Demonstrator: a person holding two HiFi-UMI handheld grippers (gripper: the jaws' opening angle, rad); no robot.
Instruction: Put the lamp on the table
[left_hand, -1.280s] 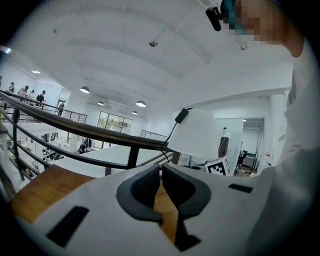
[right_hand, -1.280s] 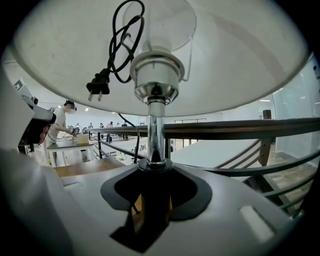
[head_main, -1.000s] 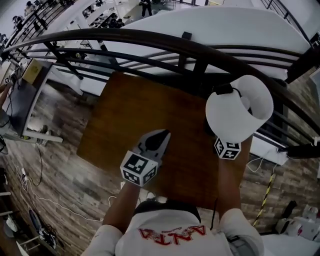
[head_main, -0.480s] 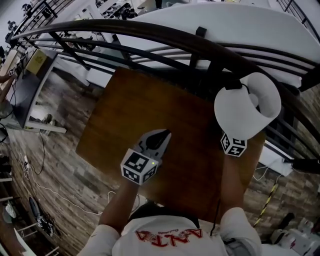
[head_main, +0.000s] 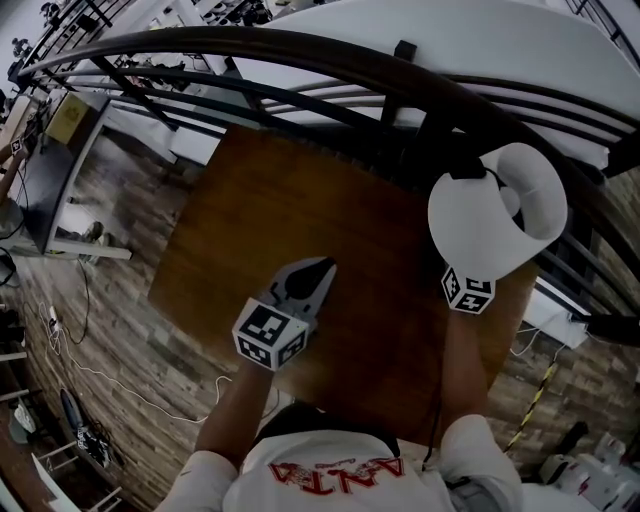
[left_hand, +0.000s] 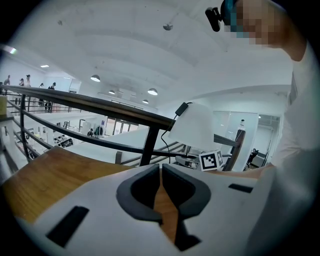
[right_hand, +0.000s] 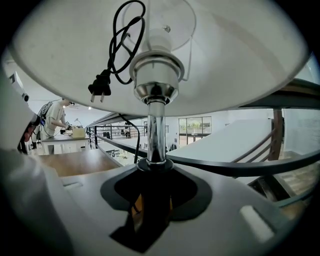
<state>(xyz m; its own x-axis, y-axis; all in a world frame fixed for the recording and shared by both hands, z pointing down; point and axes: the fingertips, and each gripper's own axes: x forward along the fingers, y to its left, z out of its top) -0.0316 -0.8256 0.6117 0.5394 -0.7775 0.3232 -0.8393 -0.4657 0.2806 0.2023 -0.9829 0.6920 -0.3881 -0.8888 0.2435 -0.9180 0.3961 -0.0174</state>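
Observation:
A lamp with a white shade (head_main: 495, 222) and a chrome stem (right_hand: 156, 127) is held up over the right side of the brown wooden table (head_main: 290, 210). My right gripper (right_hand: 150, 172) is shut on the lamp's dark base, and the shade hides its jaws in the head view. The lamp's black cord and plug (right_hand: 101, 85) dangle under the shade. My left gripper (head_main: 318, 274) hovers over the table's near middle, shut with nothing between its jaws. From the left gripper view the lamp's shade (left_hand: 195, 127) shows to the right, above the table.
A dark metal railing (head_main: 300, 60) runs along the table's far side, with a drop to a lower floor beyond. Wooden flooring with cables (head_main: 70, 370) lies to the left. A person (right_hand: 55, 117) stands at a desk far off.
The lamp and my right gripper have shifted slightly right and away over the past second. My left gripper has stayed nearly still, drifting a little left.

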